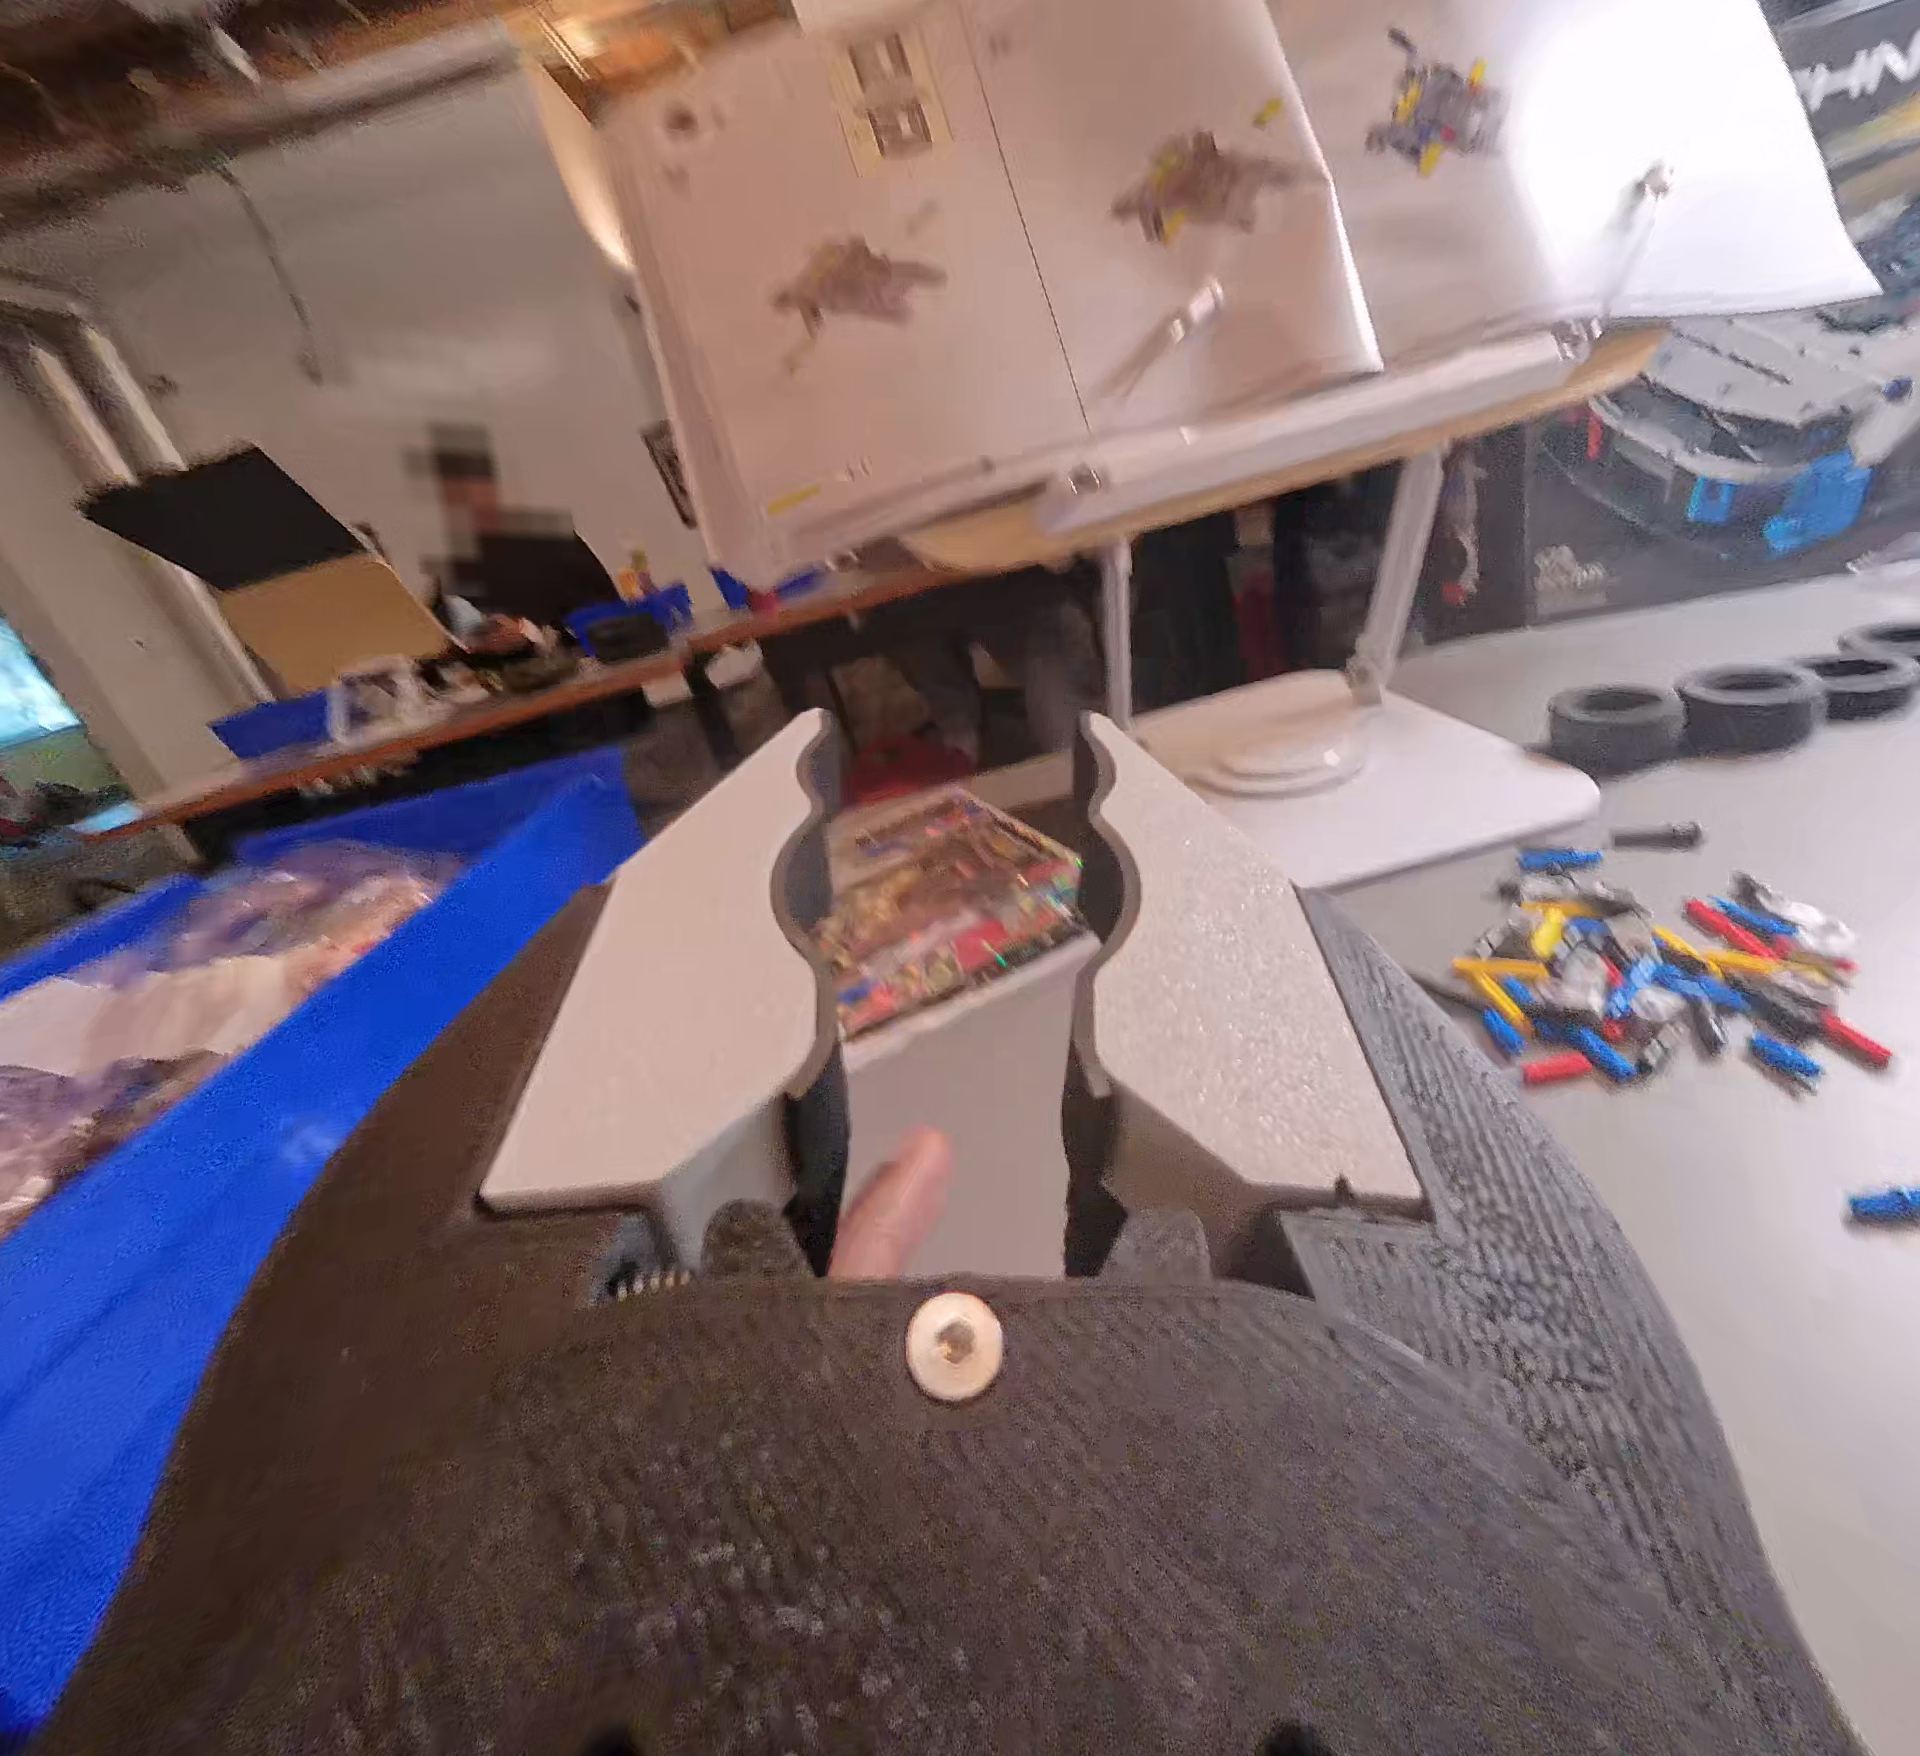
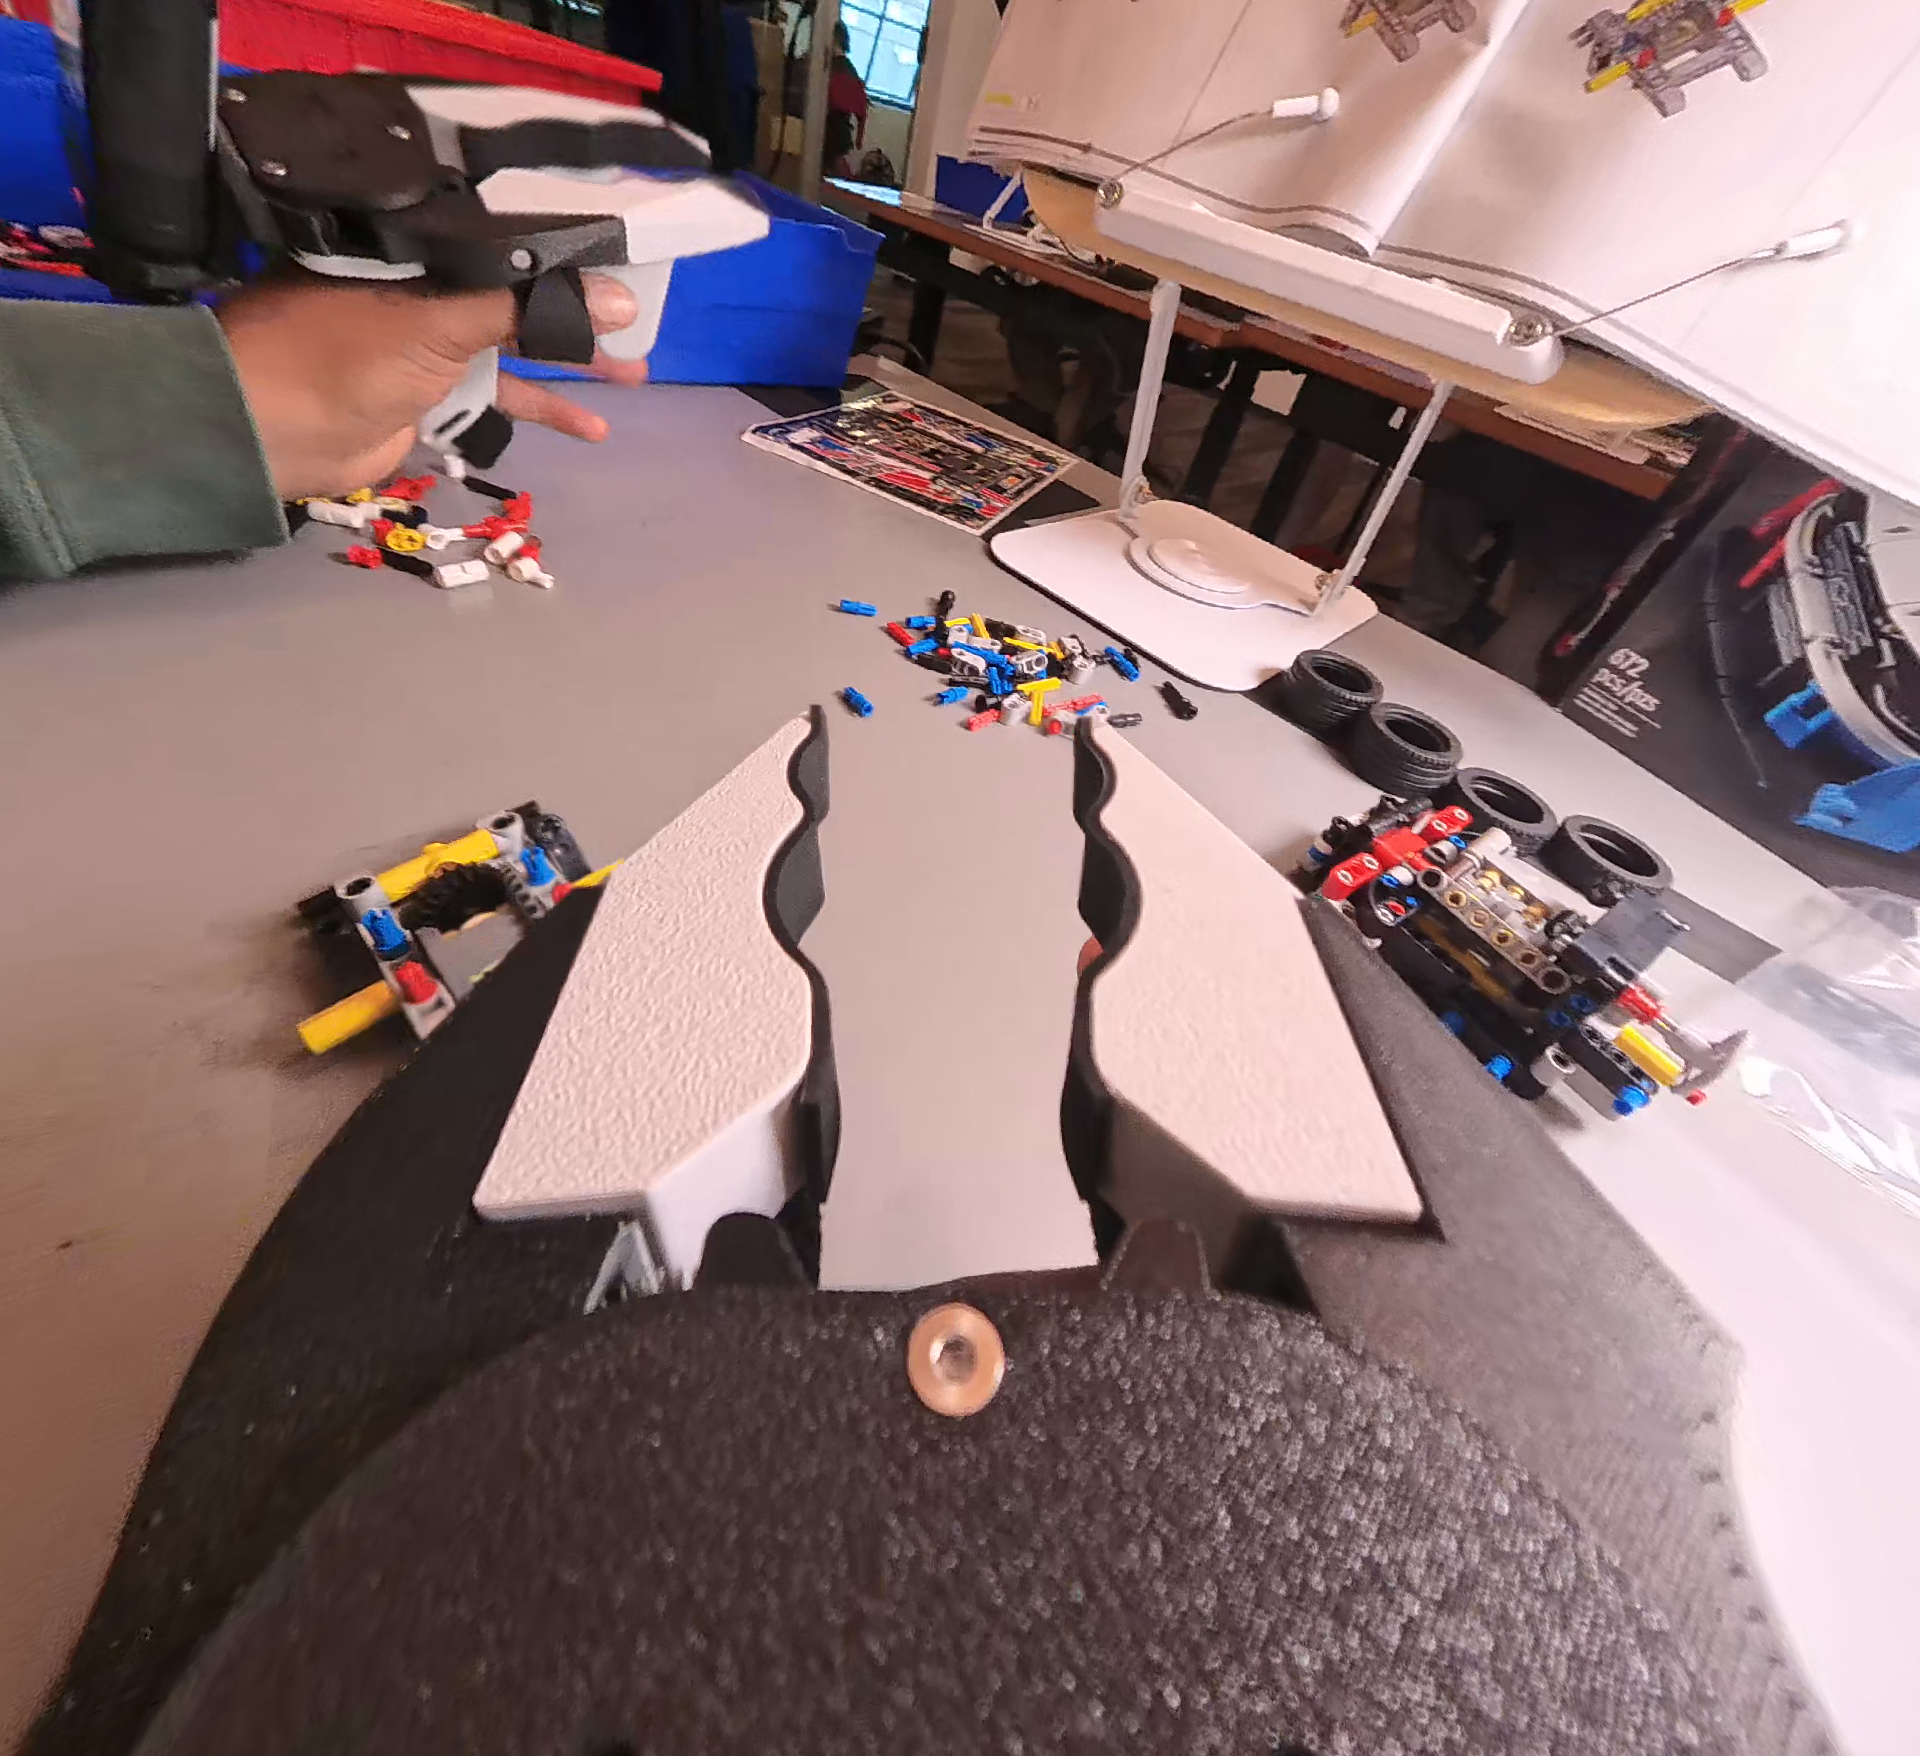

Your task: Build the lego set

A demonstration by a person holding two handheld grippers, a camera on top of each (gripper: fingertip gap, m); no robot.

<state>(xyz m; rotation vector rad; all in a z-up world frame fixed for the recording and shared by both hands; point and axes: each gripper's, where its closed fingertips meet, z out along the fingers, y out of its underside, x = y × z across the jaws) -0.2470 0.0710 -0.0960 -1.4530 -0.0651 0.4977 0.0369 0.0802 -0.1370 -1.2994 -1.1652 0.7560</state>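
Note:
My right gripper (image 2: 951, 735) is open and empty, low over the grey table (image 2: 675, 667). A small frame assembly with yellow axles and a black gear (image 2: 447, 906) lies left of its fingers. A larger chassis assembly (image 2: 1496, 948) lies to the right. A pile of small pins and connectors (image 2: 1013, 657) lies ahead, and it also shows in the left wrist view (image 1: 1652, 979). My left gripper (image 1: 951, 730) is open and empty, raised above the table and pointing at the sticker sheet (image 1: 945, 906). It shows at the far left of the right wrist view (image 2: 727, 179), held in a hand.
An open instruction book (image 2: 1455, 44) rests on a white stand (image 2: 1195, 584) at the back right. Several black tyres (image 2: 1455, 771) lie in a row beside the set's box (image 2: 1787, 646). A second small pile of parts (image 2: 447, 532) and blue bins (image 2: 769, 293) are at the left. The gap from one gripper's tips to the other's is roughly 30 centimeters. My left tips are roughly 25 centimeters from the open instruction book (image 2: 1455, 44). The left camera catches it too, in the left wrist view (image 1: 1294, 179).

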